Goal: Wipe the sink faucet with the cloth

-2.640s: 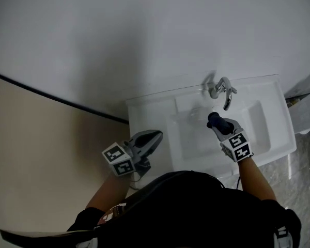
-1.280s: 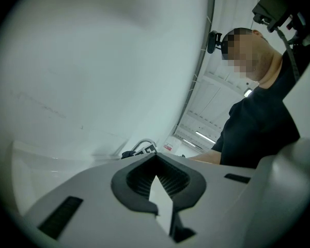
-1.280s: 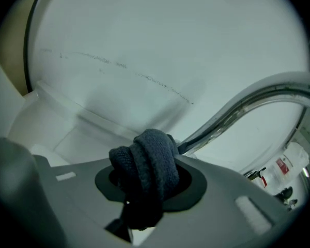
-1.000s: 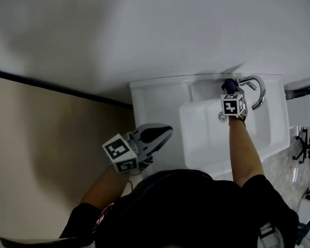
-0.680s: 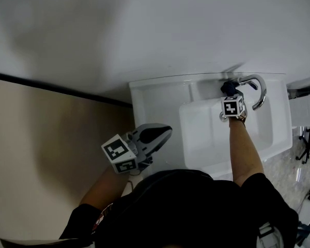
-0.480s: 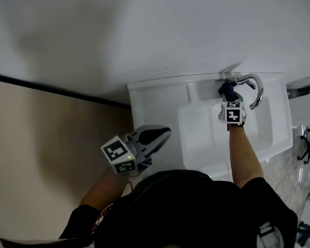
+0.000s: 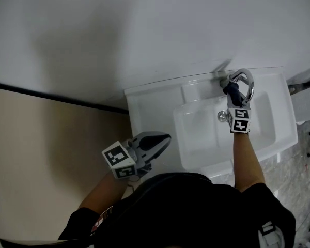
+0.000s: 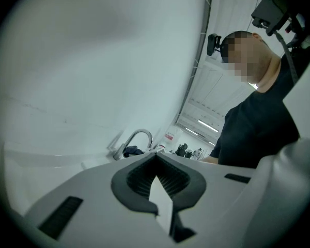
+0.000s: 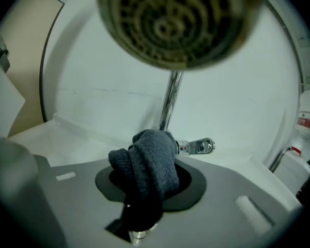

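A chrome gooseneck faucet [image 7: 244, 81] stands at the back of the white sink [image 7: 144, 107]. My right gripper [image 7: 232, 92] is shut on a dark blue cloth [image 7: 230, 88], which is bunched between the jaws and sits under the faucet's arc, against the chrome. In the right gripper view the cloth [image 9: 147, 164] fills the jaws. The spout's aerator [image 9: 178, 19] hangs right above it, with the faucet stem [image 9: 170, 102] and handle [image 9: 199, 146] behind. My left gripper [image 7: 151, 142] hovers shut and empty over the sink's left front corner. Its view shows the faucet [image 8: 137, 137] far off.
A white wall rises straight behind the sink. A beige panel [image 7: 41, 154] lies to the left. At the right edge a white fixture [image 7: 307, 105] adjoins the sink, with a bottle [image 9: 305, 123] nearby. My own body fills the bottom of the head view.
My right gripper has carried the cloth from the faucet's left base rightward, in under the spout's arc. The left gripper has stayed in place, shut.
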The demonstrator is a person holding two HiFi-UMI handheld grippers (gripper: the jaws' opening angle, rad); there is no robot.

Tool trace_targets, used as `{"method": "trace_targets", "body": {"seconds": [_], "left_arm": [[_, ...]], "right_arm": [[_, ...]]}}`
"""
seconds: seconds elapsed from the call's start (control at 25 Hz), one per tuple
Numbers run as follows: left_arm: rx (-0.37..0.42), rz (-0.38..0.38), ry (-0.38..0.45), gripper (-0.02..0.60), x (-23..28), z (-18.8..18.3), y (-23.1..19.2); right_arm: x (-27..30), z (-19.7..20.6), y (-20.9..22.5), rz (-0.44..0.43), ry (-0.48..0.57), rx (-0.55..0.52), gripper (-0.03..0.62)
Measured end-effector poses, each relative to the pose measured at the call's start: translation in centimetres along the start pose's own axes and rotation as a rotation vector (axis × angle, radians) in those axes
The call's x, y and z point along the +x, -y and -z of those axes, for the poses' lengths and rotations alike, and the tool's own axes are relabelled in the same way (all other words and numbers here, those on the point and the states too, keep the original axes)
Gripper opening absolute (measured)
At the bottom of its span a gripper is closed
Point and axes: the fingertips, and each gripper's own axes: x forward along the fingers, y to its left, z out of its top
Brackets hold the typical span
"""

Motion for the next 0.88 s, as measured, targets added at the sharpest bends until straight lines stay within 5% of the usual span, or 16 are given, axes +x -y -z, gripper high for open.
{"method": "trace_targets", "body": {"seconds": [0.52,0.76,0.88], "left_arm": [[0.002,-0.059,-0.086,0.0,3.0,2.8,2.3],[-0.01,-0.049,-0.06,0.0,3.8,2.9,3.3],[-0.013,-0.042,-0.045,0.0,3.8,2.8,3.6]], "right_arm": [[4.7,3.0,0.2,-0.098,-0.025,-0.053,0.109],[3.0,3.3,0.4,-0.216,-0.049,-0.001,0.107],[-0.6,3.4,-1.0,-0.254,-0.021,0.112,0.107]]}}
